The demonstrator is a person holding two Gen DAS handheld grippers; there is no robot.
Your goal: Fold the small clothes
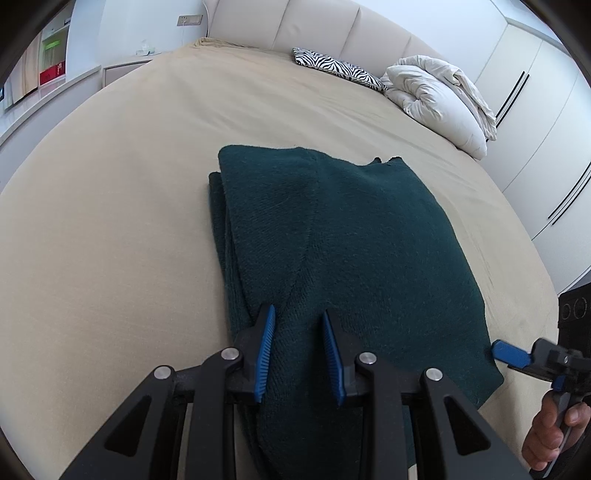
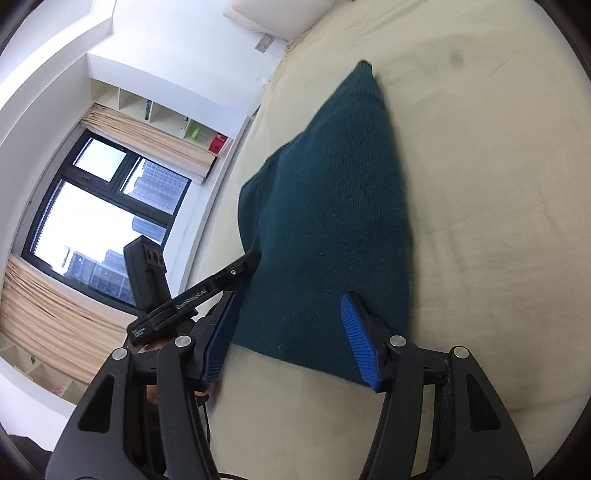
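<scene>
**A:** So where's the dark green sweater (image 1: 332,236) sitting right now?

**B:** On the bed (image 1: 129,206), folded into a thick pad on the beige sheet, near edge close to the camera. Far end points toward the headboard (image 1: 314,26), with a zebra-print pillow (image 1: 340,68) and a bundled white duvet (image 1: 439,99) up in the far right corner.

**A:** And the left gripper (image 1: 299,347)?

**B:** Its blue fingers (image 1: 266,354) are partly closed with a raised ridge of the knit bunched between them, so it looks like it's pinching the sweater at the near edge.

**A:** Right gripper (image 2: 291,336)?

**B:** Fingers spread apart, nothing pressed between them. They sit over the near right corner of the sweater, and the pads aren't squeezing the fabric. From the left wrist view you can see one blue tip just beside the sweater's right edge, and a hand (image 1: 550,432) around the handle.

**A:** Anything else?

**B:** A window (image 2: 96,210) with beige curtains on the left side of the room.
</scene>
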